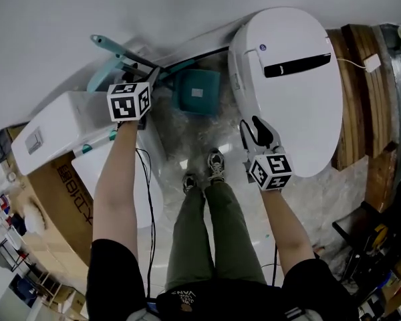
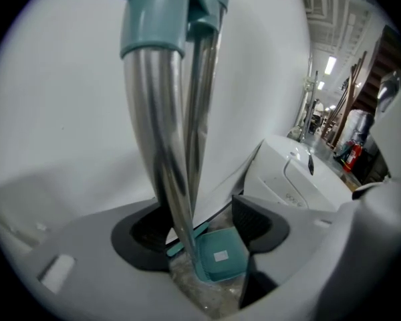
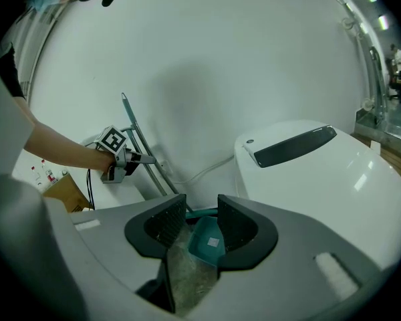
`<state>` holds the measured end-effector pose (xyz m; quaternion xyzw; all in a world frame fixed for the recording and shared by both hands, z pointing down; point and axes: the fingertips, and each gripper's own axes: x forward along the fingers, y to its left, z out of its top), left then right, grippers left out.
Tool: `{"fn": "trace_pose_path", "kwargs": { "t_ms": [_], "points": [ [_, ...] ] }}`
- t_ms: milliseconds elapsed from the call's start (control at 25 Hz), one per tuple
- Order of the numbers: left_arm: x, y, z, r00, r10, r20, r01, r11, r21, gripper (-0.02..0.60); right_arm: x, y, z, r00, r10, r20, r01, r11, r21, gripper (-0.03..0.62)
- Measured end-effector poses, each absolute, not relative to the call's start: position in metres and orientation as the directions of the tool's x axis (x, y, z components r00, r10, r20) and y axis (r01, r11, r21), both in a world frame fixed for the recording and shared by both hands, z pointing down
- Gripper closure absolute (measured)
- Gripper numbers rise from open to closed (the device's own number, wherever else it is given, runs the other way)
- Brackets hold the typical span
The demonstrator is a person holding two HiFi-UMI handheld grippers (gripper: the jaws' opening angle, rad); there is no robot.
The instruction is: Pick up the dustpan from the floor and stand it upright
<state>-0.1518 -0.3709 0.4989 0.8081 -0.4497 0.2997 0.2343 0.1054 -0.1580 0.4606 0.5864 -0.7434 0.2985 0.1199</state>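
Looking down on a pale floor point(image 1: 187, 154) littered with clear wrap, white wall along its far edge, a big white toilet point(image 1: 291, 92) at the right. Spotting the teal dustpan point(image 1: 197, 92) sitting at the floor's far edge, pan down, metal shaft point(image 1: 120, 49) slanting up against the wall, apparently leaning there for support. Reaching in with the left gripper point(image 1: 152, 80), fingers spread wide, straddling that shaft without pinching it, probably guarding against a topple rather than carrying. Hanging back with the right gripper point(image 1: 257, 131), fingers apart and empty, sighting the pan through the gap, seemingly waiting as backup. Judging the standing-up as nearly done, depending on a steady lean.
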Motion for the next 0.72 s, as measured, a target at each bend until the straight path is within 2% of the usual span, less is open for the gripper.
{"fn": "trace_pose_path", "kwargs": {
  "t_ms": [720],
  "points": [
    [-0.179, -0.353, 0.519, 0.36, -0.574, 0.735, -0.917, -0.363, 0.165, 0.225, 0.082, -0.176, 0.465, -0.359, -0.77, 0.528, -0.923, 0.21, -0.322, 0.468]
  ]
}}
